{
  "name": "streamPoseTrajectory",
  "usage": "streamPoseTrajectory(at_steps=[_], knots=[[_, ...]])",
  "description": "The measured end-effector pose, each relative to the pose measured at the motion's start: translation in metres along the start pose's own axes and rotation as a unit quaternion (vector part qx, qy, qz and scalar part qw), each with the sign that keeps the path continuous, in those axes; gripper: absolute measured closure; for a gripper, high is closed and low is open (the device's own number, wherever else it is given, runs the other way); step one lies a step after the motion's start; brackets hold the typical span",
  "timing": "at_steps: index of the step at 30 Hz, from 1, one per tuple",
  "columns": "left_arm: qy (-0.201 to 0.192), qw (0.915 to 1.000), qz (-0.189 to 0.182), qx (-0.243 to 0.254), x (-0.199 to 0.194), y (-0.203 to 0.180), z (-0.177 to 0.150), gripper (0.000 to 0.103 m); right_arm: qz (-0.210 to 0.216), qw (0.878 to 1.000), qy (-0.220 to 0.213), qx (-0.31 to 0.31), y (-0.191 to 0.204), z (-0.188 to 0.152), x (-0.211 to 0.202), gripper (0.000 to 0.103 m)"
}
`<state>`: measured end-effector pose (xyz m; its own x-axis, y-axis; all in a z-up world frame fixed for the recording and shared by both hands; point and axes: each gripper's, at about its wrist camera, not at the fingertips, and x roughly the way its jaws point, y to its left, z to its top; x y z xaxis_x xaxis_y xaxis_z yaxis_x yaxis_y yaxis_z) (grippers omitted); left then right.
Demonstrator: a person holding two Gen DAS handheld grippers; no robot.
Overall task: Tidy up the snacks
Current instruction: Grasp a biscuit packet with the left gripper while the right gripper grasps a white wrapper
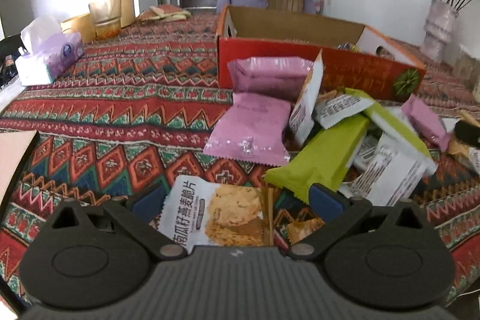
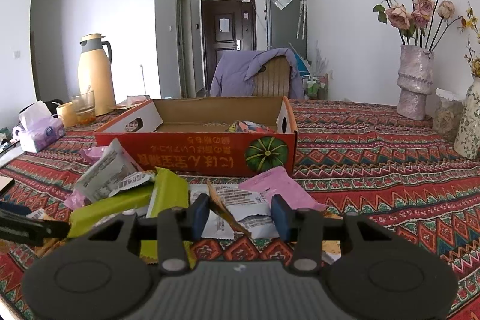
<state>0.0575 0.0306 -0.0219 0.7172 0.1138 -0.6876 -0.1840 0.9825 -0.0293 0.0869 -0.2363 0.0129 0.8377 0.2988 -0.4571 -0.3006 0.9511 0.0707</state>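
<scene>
Hovering over the patterned red woven cloth surface (image 1: 120, 98), the left gripper (image 1: 237, 201) stands spread around a white oat-crisp snack packet (image 1: 216, 215) lying flat, pads not touching it. The right gripper (image 2: 241, 218), jaws partly apart, has a tilted brown-edged packet (image 2: 223, 210) between its pads; whether it pinches it I cannot tell. Pink, green and white packets lie heaped before the open red cardboard box (image 2: 210, 152).

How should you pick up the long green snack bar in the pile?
Grip the long lime-green foil snack bar across its narrow width, near the crimped end nearest the left camera, coming from above. That end lies bare on the patterned tablecloth; white packets seem to overlap its far end.
</scene>
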Motion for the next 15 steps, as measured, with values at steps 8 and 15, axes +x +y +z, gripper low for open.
streamPoseTrajectory(at_steps=[8, 15], knots=[[-0.010, 0.9999, 0.004, -0.003, 0.004, 0.000, -0.001, 0.028, 0.003, 1.000, 0.003, 0.002, 0.000, -0.002, 0.001, 0.058], [-0.059, 0.9981, -0.014, -0.012, -0.015, 0.007, 0.006, 0.058, 0.005, 1.000, 0.003, 0.005, 0.000, -0.002, 0.001, 0.058]])
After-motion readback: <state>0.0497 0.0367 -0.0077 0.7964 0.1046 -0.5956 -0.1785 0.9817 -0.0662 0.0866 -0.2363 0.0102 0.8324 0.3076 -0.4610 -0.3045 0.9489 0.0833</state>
